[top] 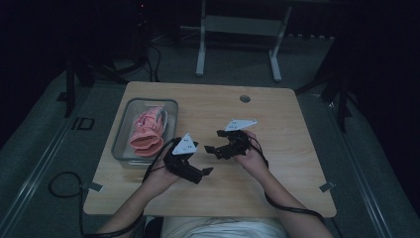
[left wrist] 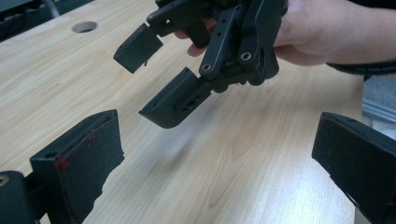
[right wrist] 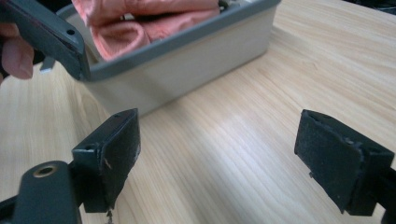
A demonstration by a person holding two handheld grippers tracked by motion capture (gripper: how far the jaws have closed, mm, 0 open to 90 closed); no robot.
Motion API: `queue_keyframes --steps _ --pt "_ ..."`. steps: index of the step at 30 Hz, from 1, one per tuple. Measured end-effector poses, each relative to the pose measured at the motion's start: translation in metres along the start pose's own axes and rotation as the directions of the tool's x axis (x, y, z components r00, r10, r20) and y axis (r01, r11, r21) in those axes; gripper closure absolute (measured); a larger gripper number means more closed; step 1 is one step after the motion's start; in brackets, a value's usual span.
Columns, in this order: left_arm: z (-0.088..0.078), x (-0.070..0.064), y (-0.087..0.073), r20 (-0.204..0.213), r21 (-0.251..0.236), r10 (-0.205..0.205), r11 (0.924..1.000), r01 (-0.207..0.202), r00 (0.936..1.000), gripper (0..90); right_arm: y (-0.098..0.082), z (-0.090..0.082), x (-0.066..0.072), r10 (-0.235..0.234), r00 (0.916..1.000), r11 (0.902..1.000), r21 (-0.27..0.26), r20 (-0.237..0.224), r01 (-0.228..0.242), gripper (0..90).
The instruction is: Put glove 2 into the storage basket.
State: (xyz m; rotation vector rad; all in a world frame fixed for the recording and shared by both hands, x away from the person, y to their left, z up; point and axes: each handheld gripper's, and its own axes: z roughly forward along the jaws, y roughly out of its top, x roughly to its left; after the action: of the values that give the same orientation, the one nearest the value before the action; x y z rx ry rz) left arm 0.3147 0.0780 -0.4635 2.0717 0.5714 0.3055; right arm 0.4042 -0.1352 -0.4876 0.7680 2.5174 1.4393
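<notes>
Left gripper (top: 207, 171) and right gripper (top: 211, 141) hovered over tabletop (top: 277, 148) at frame centre, jaws released, empty. Pink cloth (top: 147, 130) lay in grey tray (top: 120, 130), left of centre.

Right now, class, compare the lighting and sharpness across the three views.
High view: dim, dark surroundings, fine detail lost. Left gripper view: bright, table sharp, slight smear under the right tongs. Right gripper view: bright, grey bin soft, sheen on the wood.
</notes>
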Motion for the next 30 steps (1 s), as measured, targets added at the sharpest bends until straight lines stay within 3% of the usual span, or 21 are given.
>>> queue_keyframes --steps 11,19,30 --pt "0.027 -0.015 -0.011 0.063 0.005 0.042 0.9991 -0.043 0.9971 1.3 -0.026 -0.016 -0.004 -0.035 0.9991 0.9992 0.021 0.024 0.034 14.4" --pt "0.047 -0.023 -0.025 0.124 0.033 0.091 0.9949 -0.096 0.9881 1.3 -0.047 -0.025 -0.007 -0.033 0.9988 0.999 0.033 0.037 0.031 14.4" --pt "0.065 -0.033 -0.038 0.186 0.043 0.116 0.9911 -0.126 0.9756 2.5 -0.071 -0.04 -0.005 -0.037 0.9983 0.9984 0.044 0.044 0.035 14.4"
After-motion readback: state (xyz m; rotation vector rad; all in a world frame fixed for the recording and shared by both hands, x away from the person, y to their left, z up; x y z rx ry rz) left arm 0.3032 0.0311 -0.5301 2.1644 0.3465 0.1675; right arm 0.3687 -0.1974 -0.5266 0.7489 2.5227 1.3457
